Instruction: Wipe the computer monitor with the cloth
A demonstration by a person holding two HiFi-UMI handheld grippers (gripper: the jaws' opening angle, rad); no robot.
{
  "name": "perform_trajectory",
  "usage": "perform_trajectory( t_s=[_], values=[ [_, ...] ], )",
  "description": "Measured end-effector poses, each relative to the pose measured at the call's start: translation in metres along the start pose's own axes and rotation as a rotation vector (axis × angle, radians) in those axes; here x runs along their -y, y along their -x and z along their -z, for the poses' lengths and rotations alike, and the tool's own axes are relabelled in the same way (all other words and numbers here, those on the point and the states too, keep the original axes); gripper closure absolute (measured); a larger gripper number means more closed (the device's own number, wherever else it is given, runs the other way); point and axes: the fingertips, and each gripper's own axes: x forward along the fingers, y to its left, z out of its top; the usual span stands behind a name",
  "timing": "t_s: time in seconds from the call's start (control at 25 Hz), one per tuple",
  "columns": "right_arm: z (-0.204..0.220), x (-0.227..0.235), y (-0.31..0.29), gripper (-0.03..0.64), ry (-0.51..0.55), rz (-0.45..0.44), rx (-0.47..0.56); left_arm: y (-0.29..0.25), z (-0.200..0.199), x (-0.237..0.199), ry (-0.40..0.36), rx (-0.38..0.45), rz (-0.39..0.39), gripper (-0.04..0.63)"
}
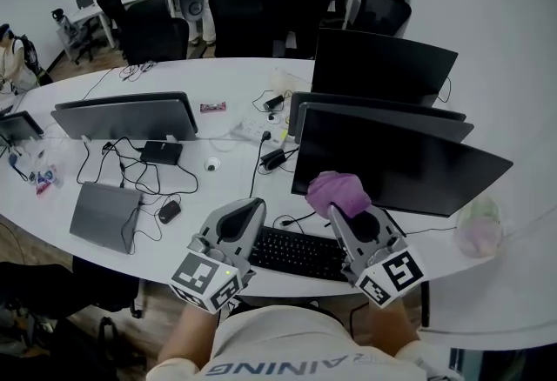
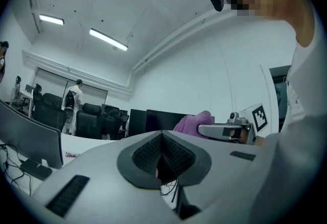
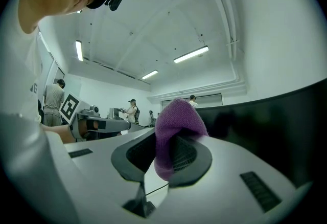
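A purple cloth [image 1: 338, 192] is bunched between the fingers of my right gripper [image 1: 336, 212], which is shut on it just in front of the lower left corner of the nearest black monitor [image 1: 409, 163]. In the right gripper view the cloth [image 3: 176, 128] sticks up out of the right gripper [image 3: 166, 155], and the dark monitor screen [image 3: 278, 120] fills the right side. My left gripper [image 1: 254, 210] hovers over the keyboard's left end, shut with nothing in it [image 2: 162, 157]. From the left gripper view the cloth [image 2: 191, 121] shows off to the right.
A black keyboard [image 1: 298, 254] lies under both grippers. More monitors [image 1: 379, 66] stand behind, another [image 1: 126, 116] at left with a closed laptop [image 1: 104, 214], a mouse [image 1: 169, 211] and cables. A pale bag [image 1: 477, 227] sits at the right. People stand beyond the office chairs [image 1: 239, 18].
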Motion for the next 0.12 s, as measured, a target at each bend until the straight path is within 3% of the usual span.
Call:
perform_trajectory(
  t_s=[0.12],
  values=[
    [0.0012, -0.0001, 0.0021, 0.562, -0.002, 0.001, -0.001, 0.0019, 0.002, 0.0021, 0.002, -0.002, -0.002, 0.594]
  ],
)
